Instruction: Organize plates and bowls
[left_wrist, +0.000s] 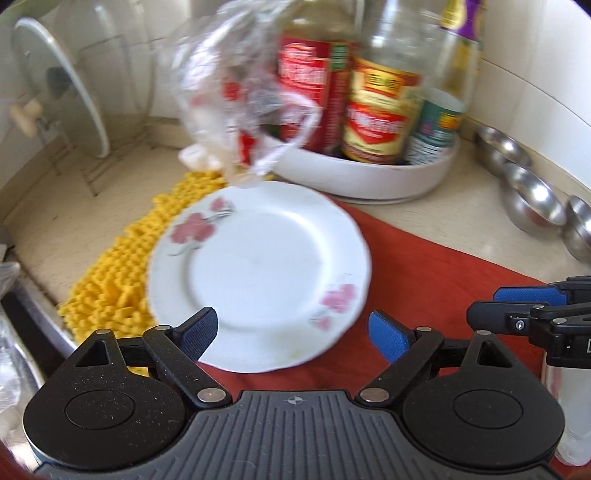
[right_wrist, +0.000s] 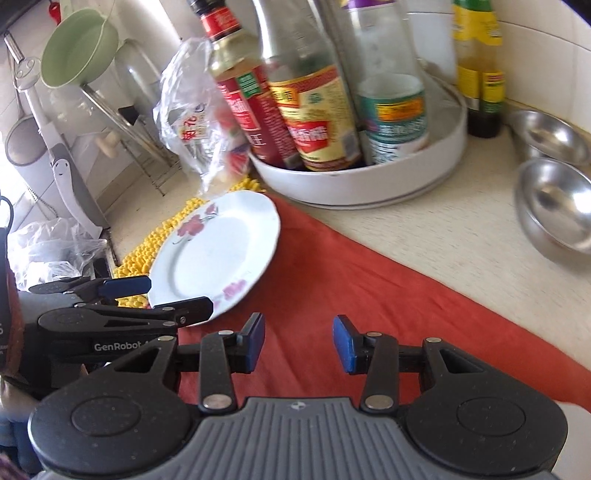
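With the plate (left_wrist: 258, 273) lying half on the red cloth (left_wrist: 424, 266), half on the yellow mat (left_wrist: 114, 284), the left gripper (left_wrist: 293, 336) – wide, empty – should probably pinch the near rim squarely, while the right gripper (right_wrist: 299, 343) waits open.

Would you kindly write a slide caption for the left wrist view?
Open left gripper approaches a floral plate lying across a red cloth and yellow mat.
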